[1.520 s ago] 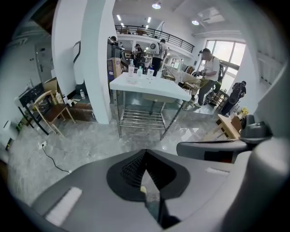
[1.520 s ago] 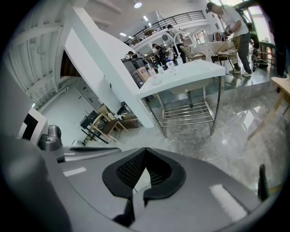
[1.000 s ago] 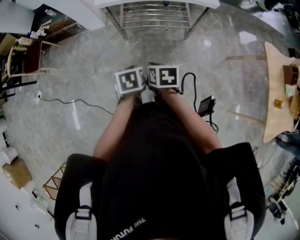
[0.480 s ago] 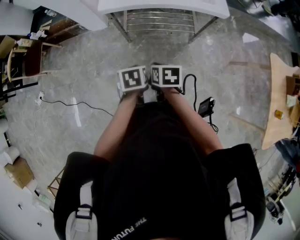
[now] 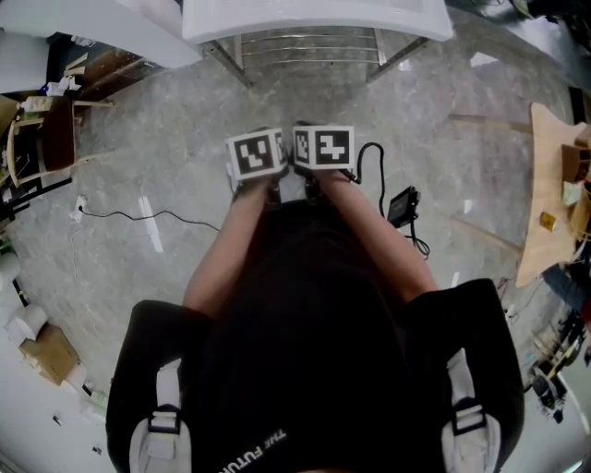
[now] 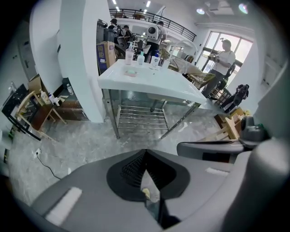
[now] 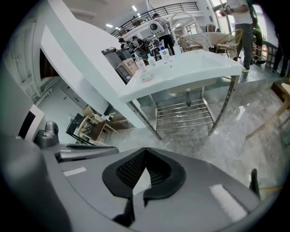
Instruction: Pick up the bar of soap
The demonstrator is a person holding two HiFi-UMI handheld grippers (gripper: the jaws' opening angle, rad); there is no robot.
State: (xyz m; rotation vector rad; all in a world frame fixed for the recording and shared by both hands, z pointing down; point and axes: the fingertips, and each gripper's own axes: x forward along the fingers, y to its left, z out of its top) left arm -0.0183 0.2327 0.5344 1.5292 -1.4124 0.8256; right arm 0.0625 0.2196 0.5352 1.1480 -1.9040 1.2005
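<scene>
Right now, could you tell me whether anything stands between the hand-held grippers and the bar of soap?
Nothing visible does: only floor leads to the sink counter, and the bar of soap lies in front of the bottles.

Bright overhead ceiling lights [image 6: 200, 11], glossy floor [image 5: 148, 226] glare, fisheye-warped, dark-vignetted edges.

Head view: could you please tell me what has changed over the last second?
The person has walked towards the white table: its top now reaches further into the upper edge of the view, and the wooden chair at the left has slid down. Nothing was taken hold of or let go. The left gripper and right gripper stay side by side in front of the person, jaws shut and empty.
</scene>
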